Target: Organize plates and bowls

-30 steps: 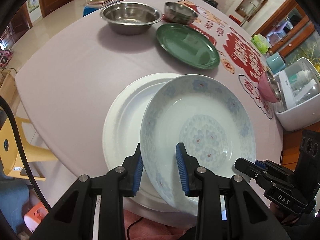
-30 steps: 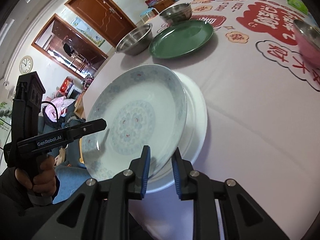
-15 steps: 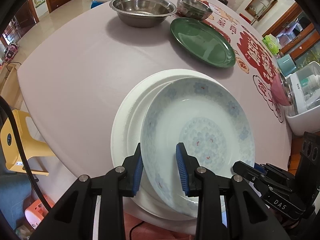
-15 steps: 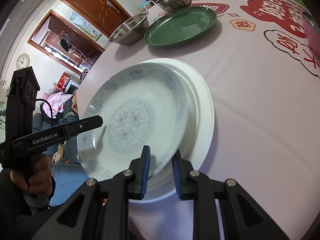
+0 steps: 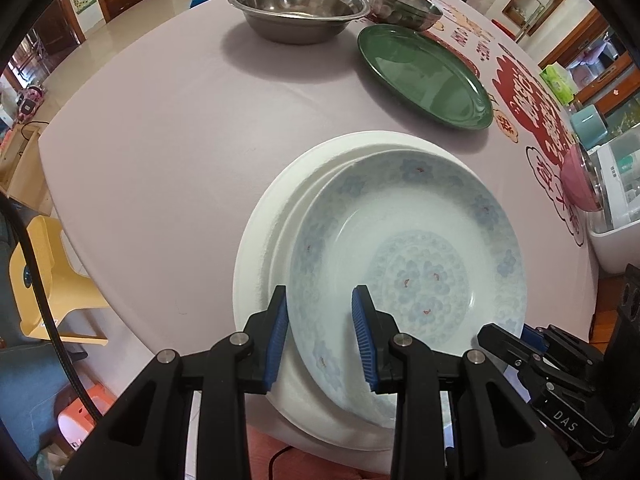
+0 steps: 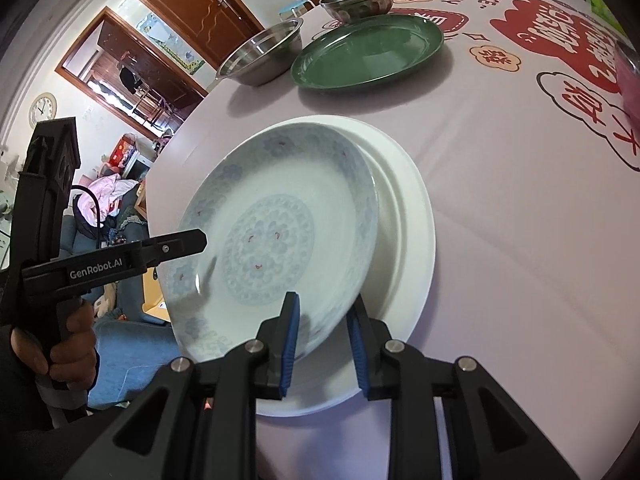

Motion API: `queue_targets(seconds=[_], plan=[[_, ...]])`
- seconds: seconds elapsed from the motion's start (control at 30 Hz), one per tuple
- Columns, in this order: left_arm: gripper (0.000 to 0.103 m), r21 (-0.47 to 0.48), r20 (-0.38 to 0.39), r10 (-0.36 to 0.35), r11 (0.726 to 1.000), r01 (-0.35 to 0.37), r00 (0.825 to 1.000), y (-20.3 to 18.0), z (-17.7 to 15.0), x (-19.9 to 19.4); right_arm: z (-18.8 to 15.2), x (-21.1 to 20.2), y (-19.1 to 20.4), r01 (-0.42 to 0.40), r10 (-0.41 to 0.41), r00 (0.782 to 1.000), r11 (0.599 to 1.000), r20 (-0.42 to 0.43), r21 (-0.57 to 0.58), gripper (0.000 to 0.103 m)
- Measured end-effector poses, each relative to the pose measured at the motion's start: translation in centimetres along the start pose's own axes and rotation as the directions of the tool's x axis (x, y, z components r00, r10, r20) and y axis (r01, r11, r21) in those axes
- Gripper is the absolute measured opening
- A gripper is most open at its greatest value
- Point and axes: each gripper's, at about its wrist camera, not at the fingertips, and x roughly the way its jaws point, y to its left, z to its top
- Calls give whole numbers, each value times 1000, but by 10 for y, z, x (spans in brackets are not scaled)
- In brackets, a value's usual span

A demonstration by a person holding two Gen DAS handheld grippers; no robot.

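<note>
The left gripper [image 5: 320, 332] has its blue pads on either side of the near rim of the blue-patterned plate [image 5: 408, 276], one pad outside under the rim, the other inside the dish; they stand narrowly apart and look to be clamped on the rim. The right gripper [image 6: 322, 338] straddles the same plate's rim at its own side. Its jaws have just been opening a little, and its right pad now stands visibly clear of the plate's underside — the rim is between the pads, no longer pinched.

The patterned plate sits tilted in the white plate [image 5: 272, 216], which shows as a crescent to the left of the left jaws and to the right of the right jaws. Both lie on the pale purple tablecloth [image 5: 160, 140] near the table's edge. In the right wrist view, a hand [image 6: 72, 344] grips the handle of the left gripper.

Beyond the jaws, well apart from the stacked plates, lies a green plate [image 5: 424, 76]. Farther still stand a wide steel bowl [image 5: 298, 8] and, beside it, a smaller steel bowl [image 5: 404, 4]. A pink bowl [image 5: 578, 180] sits off to the right.
</note>
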Motion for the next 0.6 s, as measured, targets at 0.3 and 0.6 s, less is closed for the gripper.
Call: queue_targets(seconds=[0.3, 0.6], plan=[[31, 20, 5, 12, 1000, -12, 1000, -6, 3, -3, 2, 0, 3, 23, -23, 1000, 1000, -8, -21, 30], [33, 71, 61, 5, 997, -9, 998, -19, 18, -24, 1, -8, 4, 42, -41, 999, 999, 7, -16, 36]])
